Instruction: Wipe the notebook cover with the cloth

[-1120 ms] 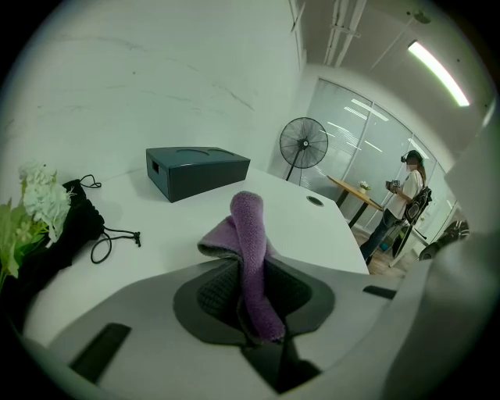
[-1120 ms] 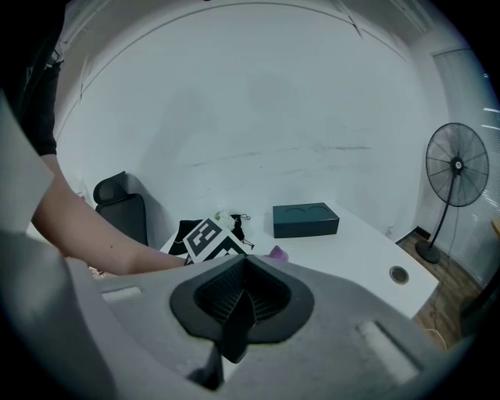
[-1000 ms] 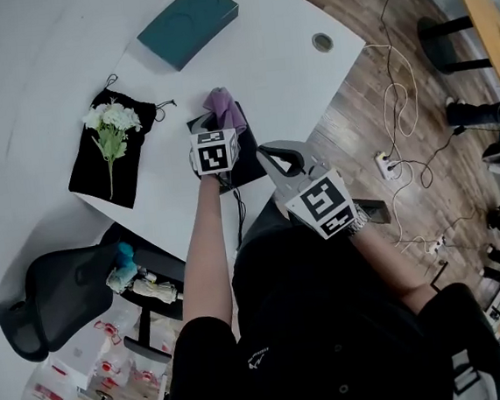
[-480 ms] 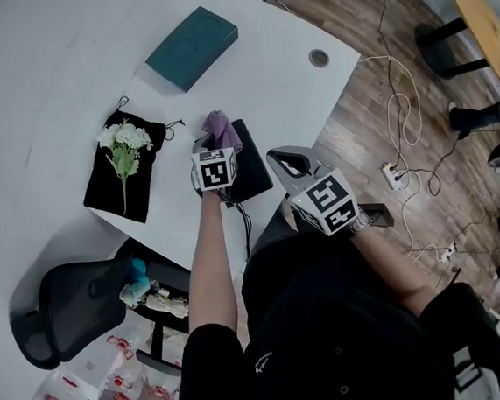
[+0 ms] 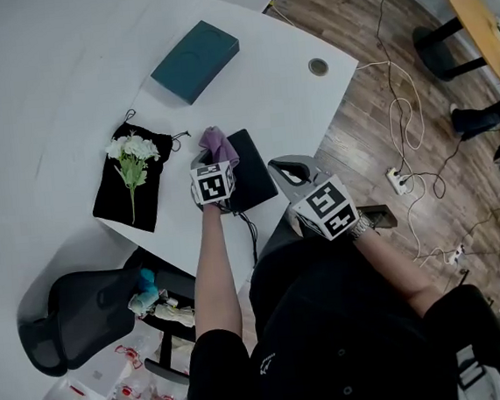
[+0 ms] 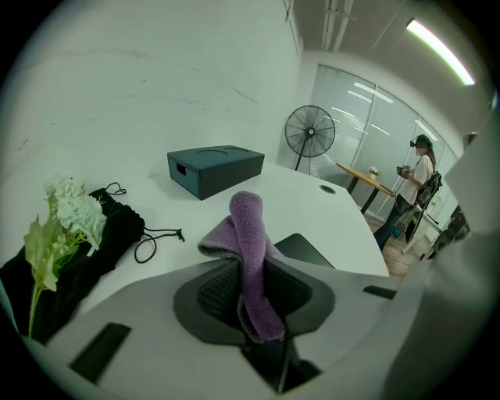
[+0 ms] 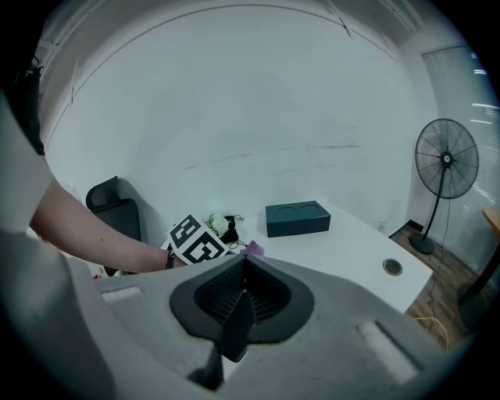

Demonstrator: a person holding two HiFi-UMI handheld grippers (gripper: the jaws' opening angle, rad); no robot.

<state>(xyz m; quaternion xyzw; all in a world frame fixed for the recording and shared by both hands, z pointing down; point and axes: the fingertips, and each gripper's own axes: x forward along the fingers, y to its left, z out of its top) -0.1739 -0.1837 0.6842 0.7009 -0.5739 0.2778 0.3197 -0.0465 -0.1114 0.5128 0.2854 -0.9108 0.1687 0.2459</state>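
Note:
A purple cloth (image 6: 251,258) is bunched upright between the jaws of my left gripper (image 6: 254,301), which is shut on it. In the head view that cloth (image 5: 218,142) hangs over the near left corner of the black notebook (image 5: 254,178), which lies flat at the white desk's front edge. Just right of the cloth, the notebook (image 6: 306,249) shows again in the left gripper view. My right gripper (image 5: 287,168) hovers off the desk's front edge, right of the notebook. Its jaws (image 7: 237,312) are shut with nothing in them.
White flowers (image 5: 131,153) lie on a black drawstring pouch (image 5: 113,195) at the left. A teal box (image 5: 195,61) sits at the back, with a cable grommet (image 5: 318,67) on the right. A black chair (image 5: 72,313) stands below the desk (image 5: 258,97); cables trail across the wooden floor (image 5: 406,127).
The head view has shifted a little. My left gripper still holds the cloth at the notebook's near left side, and the right gripper stays off the desk edge.

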